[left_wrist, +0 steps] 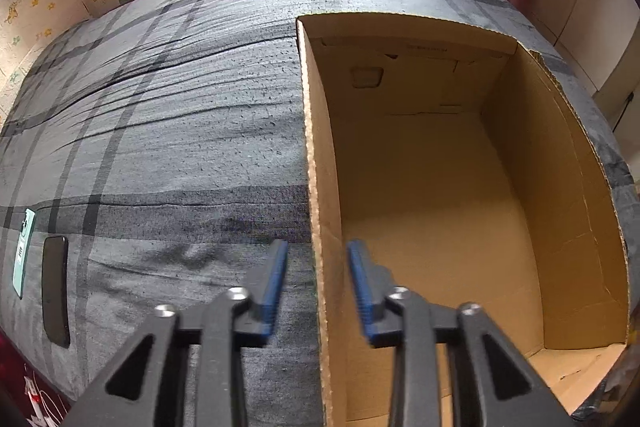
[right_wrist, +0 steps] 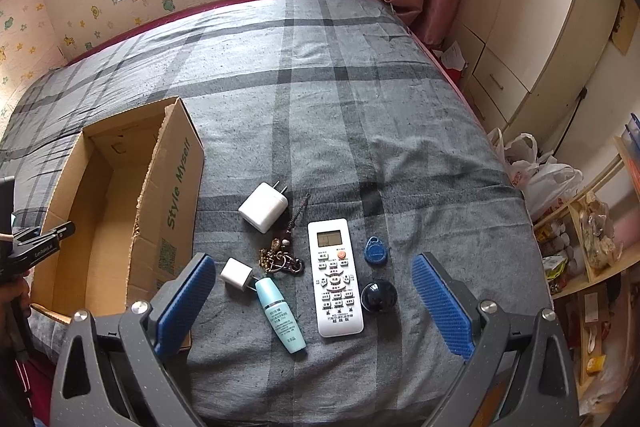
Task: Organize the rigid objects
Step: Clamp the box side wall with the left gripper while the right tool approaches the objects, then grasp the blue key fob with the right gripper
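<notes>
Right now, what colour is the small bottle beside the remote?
Pale turquoise, with a white cap; clearest in the right wrist view.

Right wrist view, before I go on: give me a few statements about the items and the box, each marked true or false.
1. The remote lies inside the cardboard box. False: it lies on the bedsheet, outside the box.
2. The right gripper has its jaws wide open, holding nothing. True.
3. The pale blue bottle stands upright. False: it lies on its side.
4. The blue key fob lies to the right of the remote in the picture. True.
5. The part of the box's inside that shows holds nothing. True.
</notes>
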Action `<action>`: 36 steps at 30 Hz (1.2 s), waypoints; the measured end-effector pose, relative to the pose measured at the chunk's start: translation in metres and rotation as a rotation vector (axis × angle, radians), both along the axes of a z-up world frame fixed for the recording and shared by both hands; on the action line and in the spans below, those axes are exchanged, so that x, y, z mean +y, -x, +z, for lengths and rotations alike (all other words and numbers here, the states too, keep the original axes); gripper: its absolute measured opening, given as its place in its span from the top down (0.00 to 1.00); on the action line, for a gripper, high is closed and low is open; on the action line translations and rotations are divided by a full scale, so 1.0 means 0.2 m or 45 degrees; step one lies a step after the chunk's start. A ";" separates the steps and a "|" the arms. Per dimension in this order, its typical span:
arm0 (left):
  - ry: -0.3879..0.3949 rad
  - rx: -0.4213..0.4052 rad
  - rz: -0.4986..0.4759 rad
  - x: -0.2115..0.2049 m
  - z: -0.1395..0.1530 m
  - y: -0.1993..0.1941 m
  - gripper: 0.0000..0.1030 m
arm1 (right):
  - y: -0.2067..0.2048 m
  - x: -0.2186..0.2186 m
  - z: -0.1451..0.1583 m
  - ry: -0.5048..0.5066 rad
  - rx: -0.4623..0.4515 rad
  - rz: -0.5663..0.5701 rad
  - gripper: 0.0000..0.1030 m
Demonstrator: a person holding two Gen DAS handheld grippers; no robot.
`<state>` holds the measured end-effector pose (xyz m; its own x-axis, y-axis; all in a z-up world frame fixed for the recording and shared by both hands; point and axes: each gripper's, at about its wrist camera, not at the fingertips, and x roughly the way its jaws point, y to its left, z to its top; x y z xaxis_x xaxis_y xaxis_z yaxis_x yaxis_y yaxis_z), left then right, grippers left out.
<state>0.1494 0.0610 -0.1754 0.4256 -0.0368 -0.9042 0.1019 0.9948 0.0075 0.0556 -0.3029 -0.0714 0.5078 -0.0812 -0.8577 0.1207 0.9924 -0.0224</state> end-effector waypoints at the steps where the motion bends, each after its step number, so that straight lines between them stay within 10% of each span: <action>1: 0.002 -0.003 -0.010 0.00 -0.01 0.00 0.86 | 0.00 0.00 0.00 0.003 0.000 0.000 0.02; 21: -0.020 0.001 -0.009 -0.03 -0.04 0.00 0.86 | -0.10 -0.19 -0.11 -0.031 0.079 -0.029 0.02; 36: -0.036 -0.001 -0.011 -0.03 -0.04 -0.01 0.86 | -0.30 -0.43 -0.50 0.023 0.271 -0.055 0.15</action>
<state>0.1506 0.0549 -0.1837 0.4257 -0.0152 -0.9047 0.1108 0.9932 0.0355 0.1149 -0.3886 -0.1710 0.3110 -0.1152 -0.9434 0.1538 0.9857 -0.0696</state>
